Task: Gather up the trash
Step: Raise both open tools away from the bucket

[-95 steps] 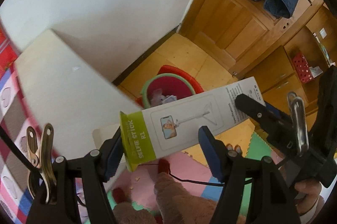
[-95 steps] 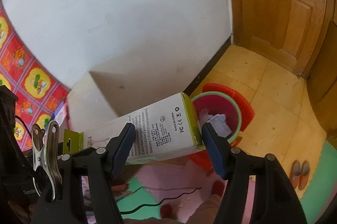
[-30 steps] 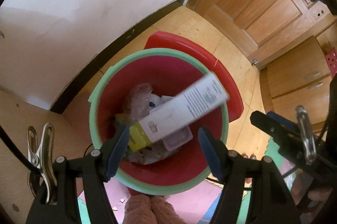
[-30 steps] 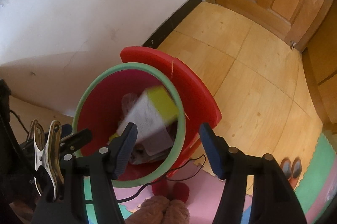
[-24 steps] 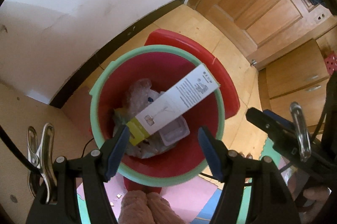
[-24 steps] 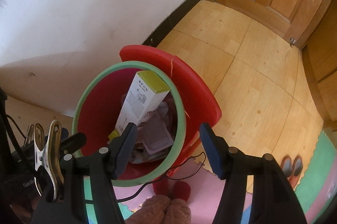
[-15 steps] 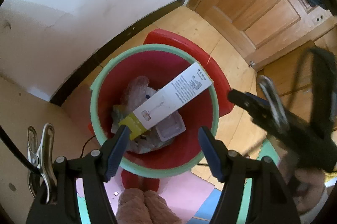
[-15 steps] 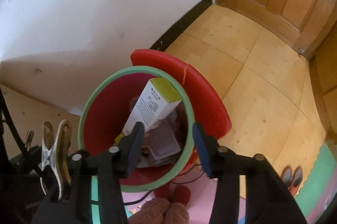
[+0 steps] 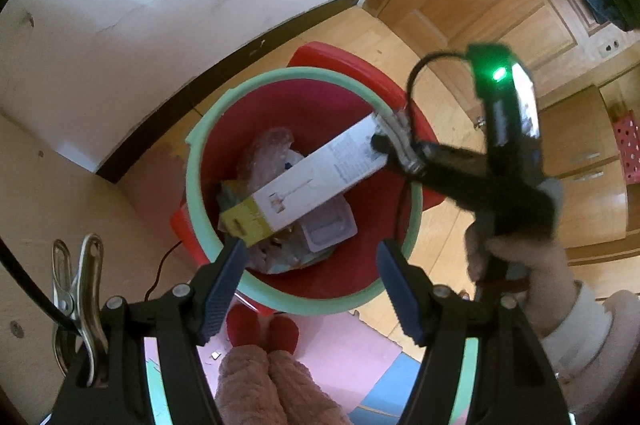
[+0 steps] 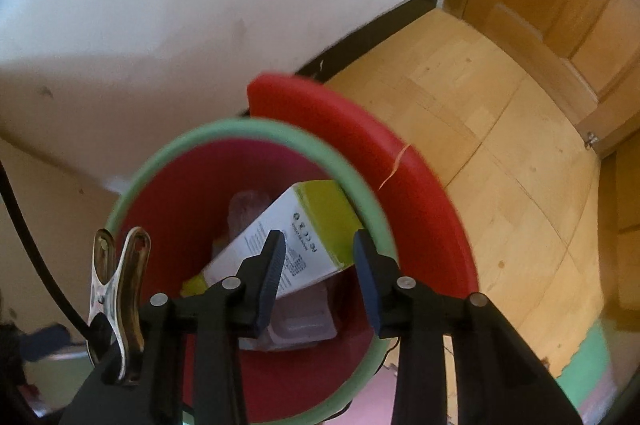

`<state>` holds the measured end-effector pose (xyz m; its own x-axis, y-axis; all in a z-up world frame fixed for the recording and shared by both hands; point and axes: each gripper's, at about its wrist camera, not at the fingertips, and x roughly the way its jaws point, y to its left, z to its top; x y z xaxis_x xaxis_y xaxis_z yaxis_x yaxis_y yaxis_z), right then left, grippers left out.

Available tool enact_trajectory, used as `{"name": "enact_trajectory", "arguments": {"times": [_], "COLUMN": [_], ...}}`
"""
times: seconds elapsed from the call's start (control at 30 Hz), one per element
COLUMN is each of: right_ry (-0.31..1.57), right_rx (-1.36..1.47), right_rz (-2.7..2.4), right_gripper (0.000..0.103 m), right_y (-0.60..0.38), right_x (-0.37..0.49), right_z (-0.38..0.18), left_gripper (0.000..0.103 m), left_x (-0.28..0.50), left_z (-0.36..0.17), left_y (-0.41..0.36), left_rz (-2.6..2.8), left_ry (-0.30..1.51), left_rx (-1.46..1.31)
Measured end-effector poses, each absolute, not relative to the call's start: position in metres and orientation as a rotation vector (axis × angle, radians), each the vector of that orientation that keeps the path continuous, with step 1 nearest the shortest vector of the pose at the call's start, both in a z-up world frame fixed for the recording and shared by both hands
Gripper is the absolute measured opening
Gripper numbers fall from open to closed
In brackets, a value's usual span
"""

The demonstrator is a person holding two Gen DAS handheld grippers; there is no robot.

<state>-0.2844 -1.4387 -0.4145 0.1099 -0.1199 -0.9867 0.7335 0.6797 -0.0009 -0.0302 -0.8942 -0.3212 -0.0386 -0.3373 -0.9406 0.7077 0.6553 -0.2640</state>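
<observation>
A red bin with a green rim (image 9: 192,161) (image 10: 240,125) stands on the floor below both grippers. A white selfie-stick box (image 9: 316,181) (image 10: 316,213) with yellow-green ends lies slanted in it, its upper end against the rim. Under it are a clear plastic tray (image 9: 328,229) and crumpled wrap (image 9: 268,149). My left gripper (image 9: 310,277) hangs open above the bin's near side, holding nothing. My right gripper (image 10: 320,257) (image 9: 384,145) points down at the box's upper end. Its jaws are closing with that end between them, and I see no firm pinch.
The bin's red lid (image 9: 344,57) stands up behind the bin, by the white wall and dark skirting. A beige board (image 9: 60,205) is at the left. Wooden doors and a cabinet (image 9: 580,161) are at the right. Fuzzy slippers (image 9: 260,377) and foam mats lie below.
The box, earlier held by both grippers, has dropped into the bin and settled against the rim. My right gripper has come down to its upper end with narrower jaws. The left stays put.
</observation>
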Motion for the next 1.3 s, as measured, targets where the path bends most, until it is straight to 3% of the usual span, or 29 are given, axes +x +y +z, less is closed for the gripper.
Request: {"name": "enact_trajectory", "arguments": {"times": [0.37, 0.77, 1.3], "right_ry": [1.388, 1.259, 1.084], "right_rx": [0.599, 0.591, 0.639], "right_rz": [-0.669, -0.638, -0.656], "right_gripper": [0.037, 0.038, 0.038], "right_y": [-1.438, -1.420, -1.380], "right_x": [-0.289, -0.308, -0.347], "right_z": [-0.434, -0.364, -0.242], "left_gripper": [0.071, 0.071, 0.071], "left_x": [-0.028, -0.061, -0.116], "left_z": [-0.315, -0.283, -0.178], "left_y": [-0.893, -0.902, -0.880], "left_rz": [-0.874, -0.950, -1.061], "left_ry": [1.370, 1.344, 1.265], "left_rx": [0.335, 0.343, 0.301]}}
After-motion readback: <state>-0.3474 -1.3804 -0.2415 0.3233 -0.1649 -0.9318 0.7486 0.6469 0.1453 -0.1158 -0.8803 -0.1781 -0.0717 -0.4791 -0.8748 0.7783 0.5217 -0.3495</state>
